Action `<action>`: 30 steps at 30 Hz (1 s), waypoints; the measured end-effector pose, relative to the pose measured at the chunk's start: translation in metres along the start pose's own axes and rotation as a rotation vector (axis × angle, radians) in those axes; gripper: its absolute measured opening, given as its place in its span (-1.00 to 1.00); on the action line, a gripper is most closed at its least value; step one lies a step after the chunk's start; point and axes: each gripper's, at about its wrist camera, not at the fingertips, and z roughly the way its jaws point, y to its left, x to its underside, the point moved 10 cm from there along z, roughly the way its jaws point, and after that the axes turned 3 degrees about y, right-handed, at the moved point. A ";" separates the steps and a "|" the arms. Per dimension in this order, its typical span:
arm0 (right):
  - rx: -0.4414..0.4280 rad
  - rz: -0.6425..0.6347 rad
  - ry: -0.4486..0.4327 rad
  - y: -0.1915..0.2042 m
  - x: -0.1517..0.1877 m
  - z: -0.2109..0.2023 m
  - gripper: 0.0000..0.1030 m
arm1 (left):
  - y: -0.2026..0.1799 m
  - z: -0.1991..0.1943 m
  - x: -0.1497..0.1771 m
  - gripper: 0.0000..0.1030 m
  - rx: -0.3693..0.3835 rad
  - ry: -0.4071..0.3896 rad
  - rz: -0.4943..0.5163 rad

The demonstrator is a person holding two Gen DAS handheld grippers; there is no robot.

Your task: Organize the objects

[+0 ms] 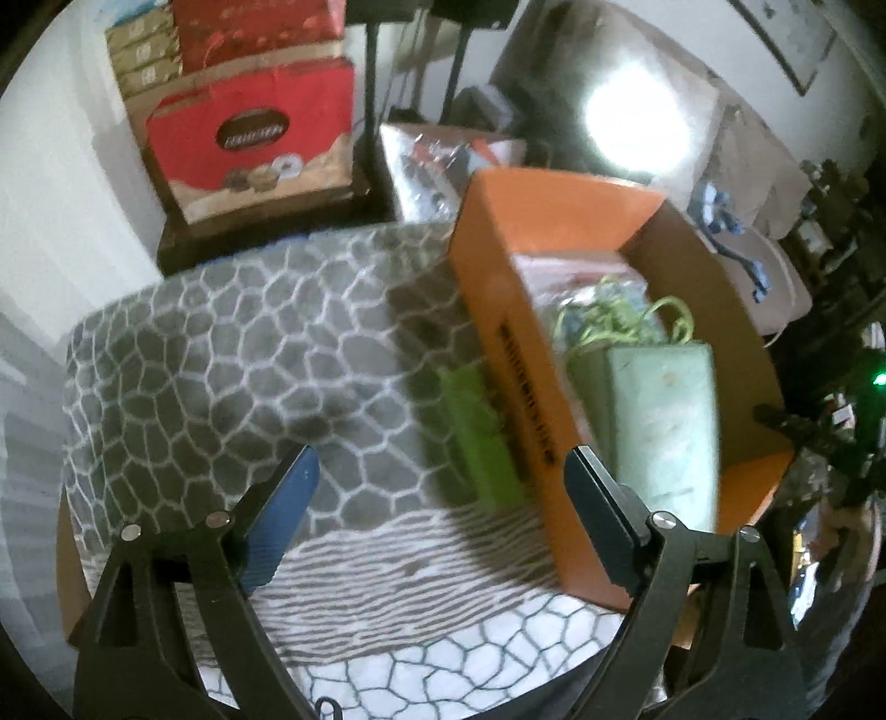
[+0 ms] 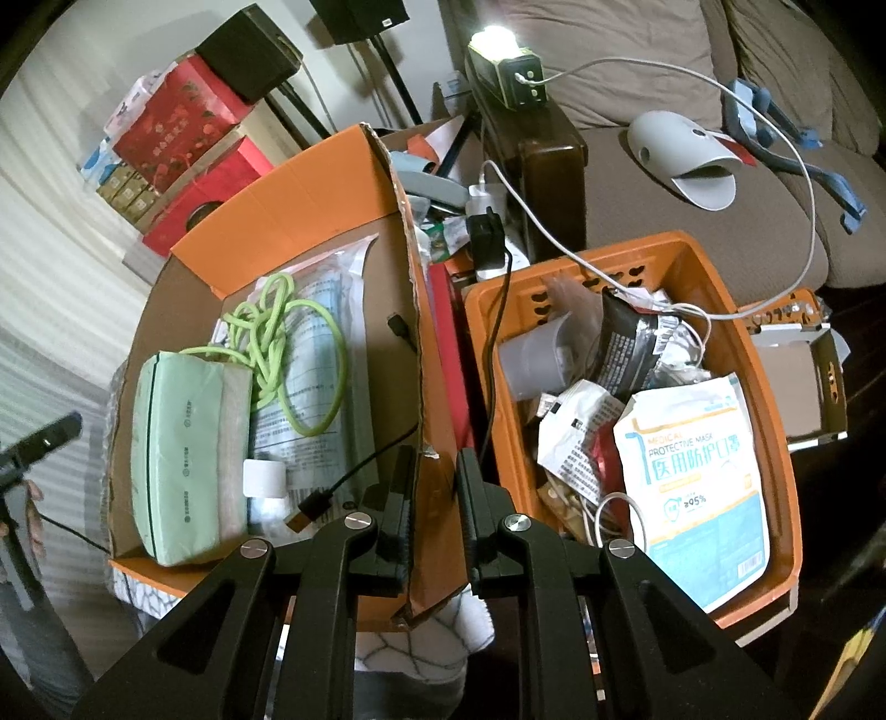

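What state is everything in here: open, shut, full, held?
Left gripper: open, holding nothing.
Right gripper: shut on cardboard box wall.
Cardboard box: open, partly filled.
Green cord: tangled, inside the box.
Orange basket: open, heaped full.
Lamp: lit.

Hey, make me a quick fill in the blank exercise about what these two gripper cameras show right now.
1. The right gripper is shut on the wall of the orange ____ box.
2. The looped cord inside that box is ____ in color.
3. The medical mask packet lies in the orange plastic ____.
4. The left gripper is ____ and holds nothing.

Missing words: cardboard; green; basket; open
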 end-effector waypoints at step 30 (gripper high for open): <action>0.001 0.003 0.002 0.000 0.001 0.000 -0.72 | -0.004 0.061 0.035 0.63 0.193 -0.115 -0.102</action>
